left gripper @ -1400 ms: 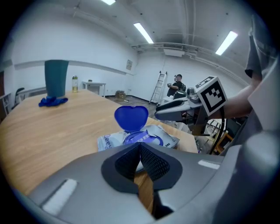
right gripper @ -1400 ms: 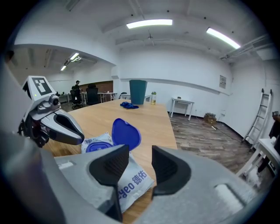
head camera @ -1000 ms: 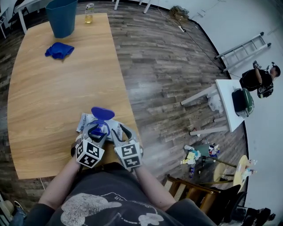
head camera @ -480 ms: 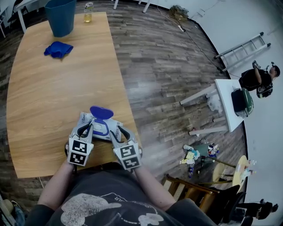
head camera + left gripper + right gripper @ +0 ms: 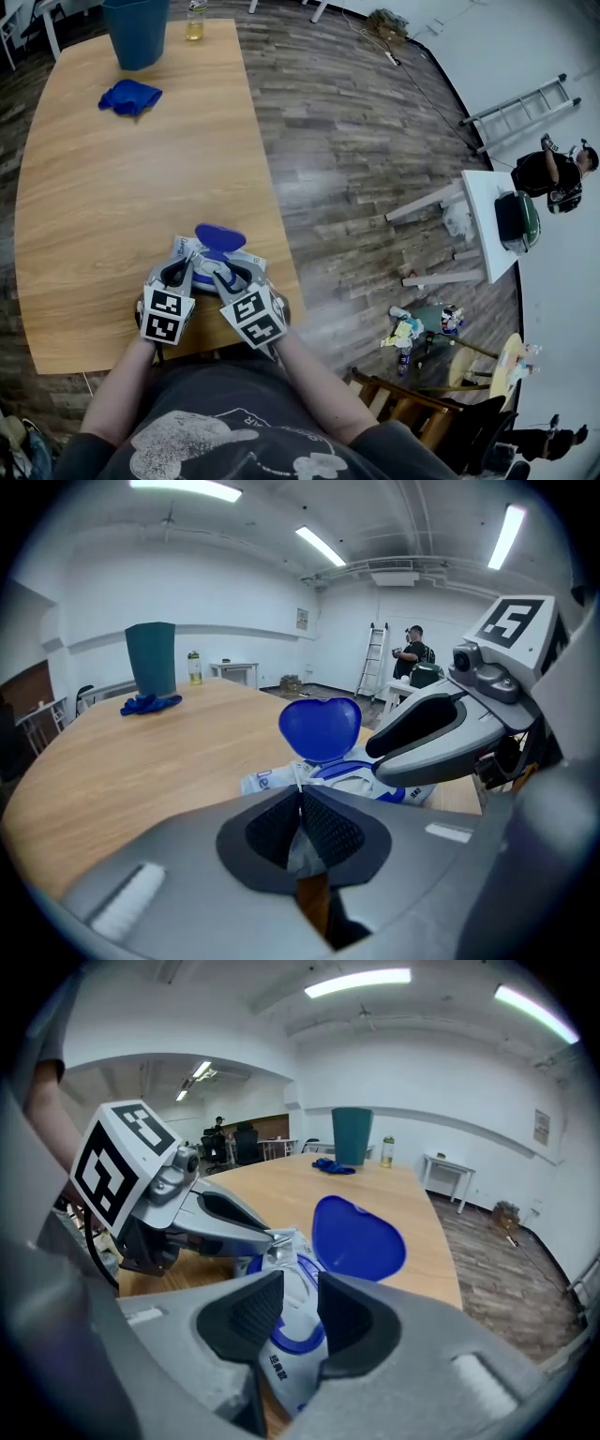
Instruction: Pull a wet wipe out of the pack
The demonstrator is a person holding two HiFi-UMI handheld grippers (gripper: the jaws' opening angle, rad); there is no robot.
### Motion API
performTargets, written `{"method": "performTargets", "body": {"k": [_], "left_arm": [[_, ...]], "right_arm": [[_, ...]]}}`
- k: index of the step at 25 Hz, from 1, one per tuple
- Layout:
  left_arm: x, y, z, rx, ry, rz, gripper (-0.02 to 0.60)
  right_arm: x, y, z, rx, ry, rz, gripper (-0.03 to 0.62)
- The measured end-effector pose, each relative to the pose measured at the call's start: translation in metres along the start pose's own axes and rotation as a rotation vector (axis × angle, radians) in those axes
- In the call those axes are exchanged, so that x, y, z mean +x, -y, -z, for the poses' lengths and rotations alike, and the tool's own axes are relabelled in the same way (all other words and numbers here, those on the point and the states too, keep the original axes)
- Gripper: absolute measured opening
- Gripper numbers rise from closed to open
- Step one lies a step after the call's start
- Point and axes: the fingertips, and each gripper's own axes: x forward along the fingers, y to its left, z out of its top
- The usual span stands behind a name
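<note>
The white and blue wet wipe pack (image 5: 239,263) lies near the table's front edge, with its blue lid (image 5: 220,236) flipped up. My left gripper (image 5: 178,273) is shut on the crinkled left edge of the pack (image 5: 270,780); a thin strip of its foil shows between the pads (image 5: 323,829). My right gripper (image 5: 225,275) hovers over the blue-ringed opening (image 5: 298,1340). Its jaws are closing, a gap remains between the pads (image 5: 251,1309), and they press on nothing. In the right gripper view the lid (image 5: 356,1237) stands just beyond the jaws, and the left gripper (image 5: 277,1238) pinches the pack.
At the table's far end stand a teal bin (image 5: 139,33), a small bottle (image 5: 195,23) and a blue cloth (image 5: 129,97). The table's right edge (image 5: 272,202) drops to wood floor. A wooden chair (image 5: 412,403) is at my right; a person (image 5: 553,173) stands far right.
My left gripper moved from over the opening to the pack's left edge and shut on it. The right gripper slid left over the opening and its jaws narrowed.
</note>
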Motion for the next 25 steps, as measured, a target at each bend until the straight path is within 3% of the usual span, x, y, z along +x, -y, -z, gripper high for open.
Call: {"method": "performTargets", "body": {"k": [6, 11, 20, 25], "left_arm": [[0.004, 0.002, 0.001, 0.023, -0.003, 0.038, 0.028], [0.001, 0.004, 0.004, 0.022, -0.007, 0.050, 0.028], [-0.002, 0.008, 0.012, 0.003, -0.025, 0.055, 0.031], [-0.001, 0.008, 0.012, -0.010, -0.022, 0.059, 0.029]], "right_arm": [[0.025, -0.014, 0.007, -0.050, -0.105, -0.076, 0.097], [0.034, -0.014, 0.011, -0.066, -0.168, -0.084, 0.097], [0.035, -0.013, 0.012, -0.045, -0.183, -0.040, 0.082], [0.037, -0.012, 0.013, -0.056, -0.147, 0.000, 0.035]]}}
